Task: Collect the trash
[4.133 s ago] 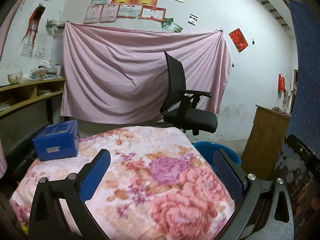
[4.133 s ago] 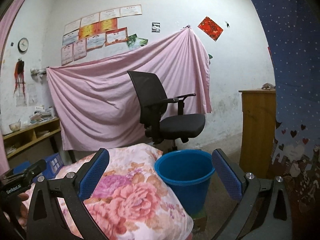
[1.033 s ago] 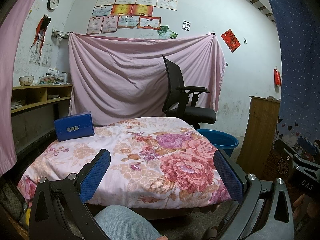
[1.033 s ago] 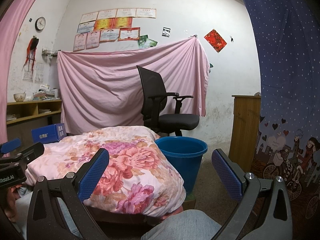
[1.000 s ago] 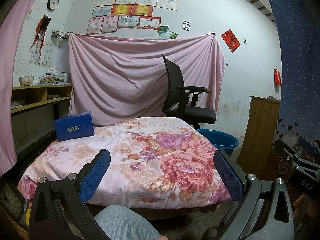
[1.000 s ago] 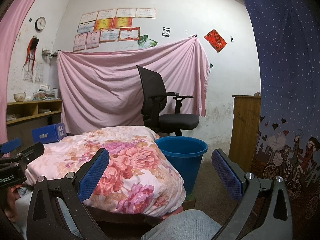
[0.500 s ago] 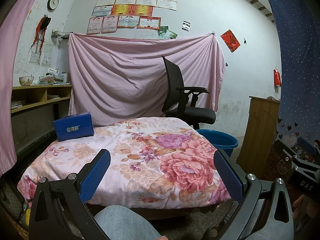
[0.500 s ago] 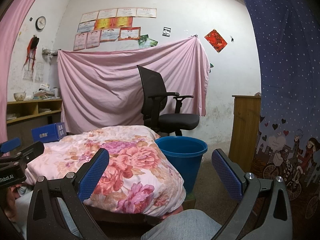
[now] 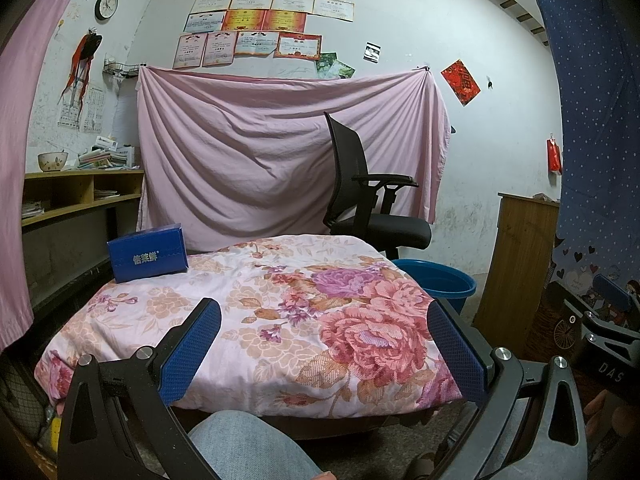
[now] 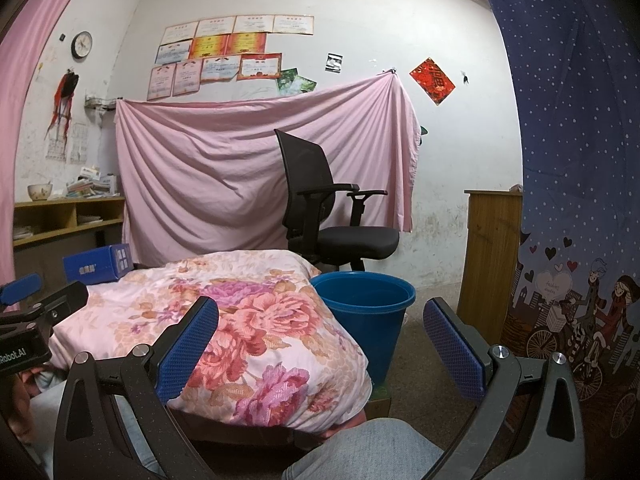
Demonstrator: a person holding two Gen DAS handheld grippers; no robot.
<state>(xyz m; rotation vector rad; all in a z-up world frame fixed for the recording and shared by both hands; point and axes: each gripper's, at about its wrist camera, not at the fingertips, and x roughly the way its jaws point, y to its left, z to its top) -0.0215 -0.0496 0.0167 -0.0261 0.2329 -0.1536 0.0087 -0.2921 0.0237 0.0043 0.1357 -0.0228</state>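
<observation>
Both grippers idle, held low and level over the person's knees, pointing at the floral-covered table (image 9: 248, 320).

Left gripper (image 9: 326, 344): fingers spread wide, nothing between them. Right gripper (image 10: 320, 344): same, wide apart and empty.

No loose trash visible on the cover. Only item on it is a blue box (image 9: 148, 253), mid-left in the left view. Blue bucket (image 10: 362, 320) stands on the floor just right of the table, centre of the right view; can't see inside.

Scene fits trash already binned, or the box as a pending pick. Can't tell which.
</observation>
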